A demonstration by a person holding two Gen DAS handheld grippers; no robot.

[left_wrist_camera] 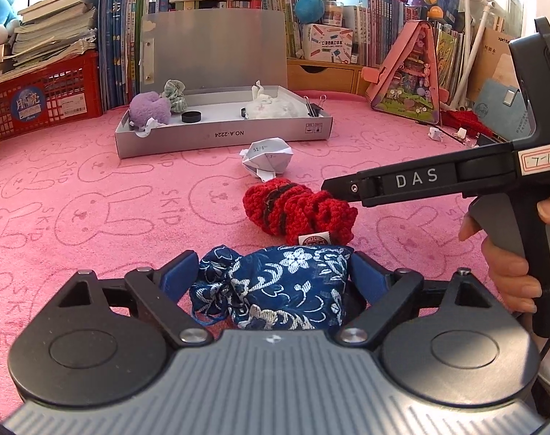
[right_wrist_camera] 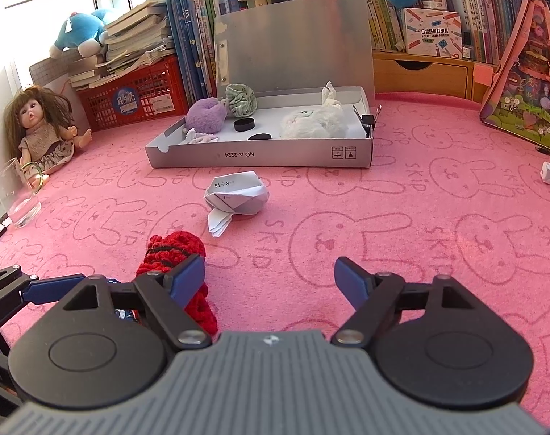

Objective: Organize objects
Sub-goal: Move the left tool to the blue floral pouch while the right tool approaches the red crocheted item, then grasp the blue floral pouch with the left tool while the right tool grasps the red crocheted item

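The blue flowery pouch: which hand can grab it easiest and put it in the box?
Left. The blue pouch already sits between the left gripper pads. The right gripper is open over bare pink cloth, beside the red knitted thing.

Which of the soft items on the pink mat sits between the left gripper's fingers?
The blue floral pouch; the red knitted piece lies just beyond it.
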